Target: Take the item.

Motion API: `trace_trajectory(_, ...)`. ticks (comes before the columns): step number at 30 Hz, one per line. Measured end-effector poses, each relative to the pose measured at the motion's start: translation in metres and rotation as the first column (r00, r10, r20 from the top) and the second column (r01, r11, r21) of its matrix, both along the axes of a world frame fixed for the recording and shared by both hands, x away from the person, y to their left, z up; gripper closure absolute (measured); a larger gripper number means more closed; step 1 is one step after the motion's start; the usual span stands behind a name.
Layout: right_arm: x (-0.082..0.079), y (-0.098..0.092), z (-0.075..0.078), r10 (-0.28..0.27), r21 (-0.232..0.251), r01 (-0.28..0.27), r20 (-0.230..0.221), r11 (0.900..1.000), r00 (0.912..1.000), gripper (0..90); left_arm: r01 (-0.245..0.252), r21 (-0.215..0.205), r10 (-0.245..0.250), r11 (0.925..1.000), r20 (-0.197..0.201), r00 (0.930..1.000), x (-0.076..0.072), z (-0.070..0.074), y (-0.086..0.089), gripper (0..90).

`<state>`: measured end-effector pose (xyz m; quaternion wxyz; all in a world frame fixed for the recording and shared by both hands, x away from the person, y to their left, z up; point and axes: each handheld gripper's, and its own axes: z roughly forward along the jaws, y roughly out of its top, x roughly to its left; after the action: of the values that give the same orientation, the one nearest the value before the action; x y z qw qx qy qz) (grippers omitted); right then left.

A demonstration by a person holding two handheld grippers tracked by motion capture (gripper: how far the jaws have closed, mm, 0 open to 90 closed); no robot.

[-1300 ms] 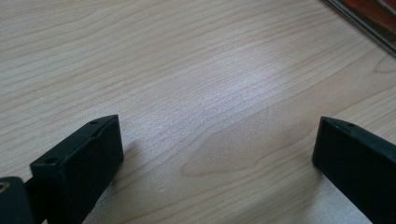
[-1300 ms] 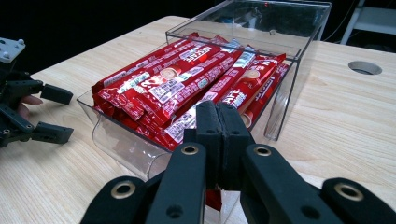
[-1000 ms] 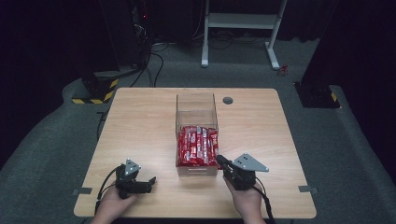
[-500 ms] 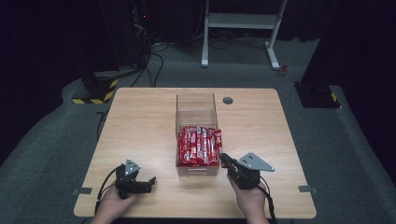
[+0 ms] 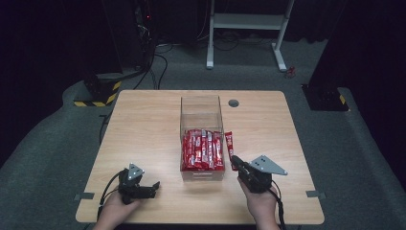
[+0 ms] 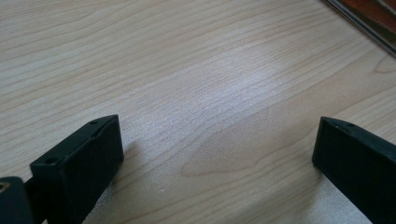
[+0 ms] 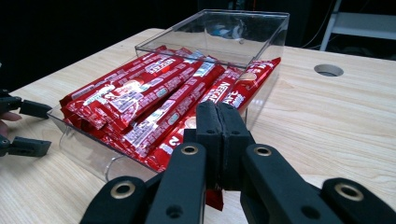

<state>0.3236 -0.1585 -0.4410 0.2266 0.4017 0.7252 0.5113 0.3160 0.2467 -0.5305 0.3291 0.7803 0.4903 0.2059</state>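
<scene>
A clear plastic box (image 5: 201, 103) stands mid-table, its near half packed with several red sachets (image 5: 201, 148). One red sachet (image 5: 229, 143) lies along the outside of the box's right wall, and my right gripper (image 5: 235, 160) is shut on its near end. In the right gripper view the jaws (image 7: 218, 116) press together on that sachet (image 7: 247, 86), which leans against the box's wall (image 7: 261, 28) beside the packed sachets (image 7: 154, 88). My left gripper (image 5: 154, 188) rests open on the table at the front left, with bare wood between its jaws (image 6: 217, 140).
The wooden table (image 5: 143, 124) has a round cable hole (image 5: 233, 103) behind the box on the right. A white metal stand (image 5: 249, 21) and cables are on the dark floor beyond. The far half of the box holds nothing.
My right gripper has shifted a little, and the red sachet it holds now lies outside the box's right wall. The left gripper has stayed put.
</scene>
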Motion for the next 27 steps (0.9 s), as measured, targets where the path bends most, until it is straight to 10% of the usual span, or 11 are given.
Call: trace_trajectory(27,0.005,-0.025,0.004,-0.071,0.015,0.071,0.017,0.997,0.9973,89.3,0.0,0.0,0.0,1.0,0.0,1.0,0.0,0.0,0.0,2.1)
